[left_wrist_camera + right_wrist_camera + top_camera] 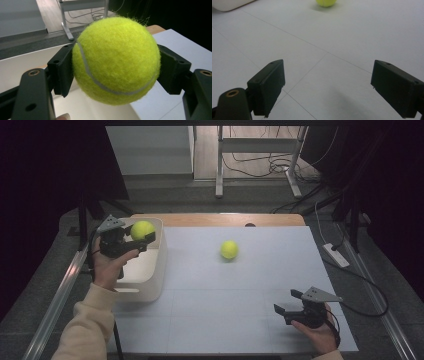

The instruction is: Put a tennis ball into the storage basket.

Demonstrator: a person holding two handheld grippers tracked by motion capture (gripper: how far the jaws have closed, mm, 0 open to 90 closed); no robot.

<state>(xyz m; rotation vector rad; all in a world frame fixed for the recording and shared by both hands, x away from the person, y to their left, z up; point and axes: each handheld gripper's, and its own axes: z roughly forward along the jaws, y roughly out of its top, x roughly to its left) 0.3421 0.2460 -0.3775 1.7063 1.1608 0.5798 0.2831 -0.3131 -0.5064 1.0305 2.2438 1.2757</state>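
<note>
My left gripper [141,234] is shut on a yellow-green tennis ball [142,229] and holds it above the white bin [159,270] at the table's left. In the left gripper view the held tennis ball [116,60] is pressed between both black pads, with the bin's wall [22,62] behind it. A second tennis ball [229,249] lies on the white table mat, right of the bin; the right gripper view cuts that second tennis ball [326,2] off at its top edge. My right gripper [288,302] stands open near the front right, with nothing between its jaws [328,86].
The white mat [240,290] covers a wooden table whose far edge [225,219] shows beyond it. A desk frame [257,160] and loose cables lie on the floor beyond. Metal rails run along both sides of the table.
</note>
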